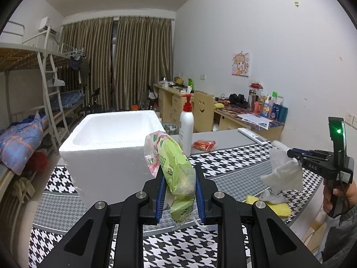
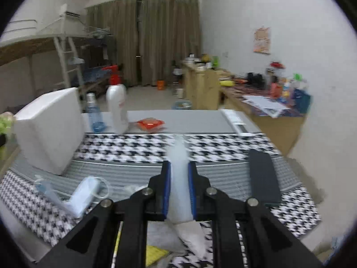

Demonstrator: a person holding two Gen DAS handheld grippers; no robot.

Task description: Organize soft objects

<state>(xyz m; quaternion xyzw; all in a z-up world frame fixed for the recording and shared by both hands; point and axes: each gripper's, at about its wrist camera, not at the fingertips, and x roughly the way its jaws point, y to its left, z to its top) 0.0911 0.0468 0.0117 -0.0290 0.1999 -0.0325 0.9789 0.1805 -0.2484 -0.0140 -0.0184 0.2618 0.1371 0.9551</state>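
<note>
Motion-blurred white tissue [image 2: 179,178] in right view

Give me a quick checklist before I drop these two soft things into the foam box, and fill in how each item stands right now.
1. Left gripper shut on the green snack bag: ok.
2. Right gripper shut on the white tissue: ok.
3. Foam box open at the top, no lid: ok.
4. Room inside the box: looks bare, though its floor is hidden: cannot tell.
5. Pump bottle standing right beside the box, close to the drop path: not ok.
6. Tissue hanging clear of the table: ok.
</note>
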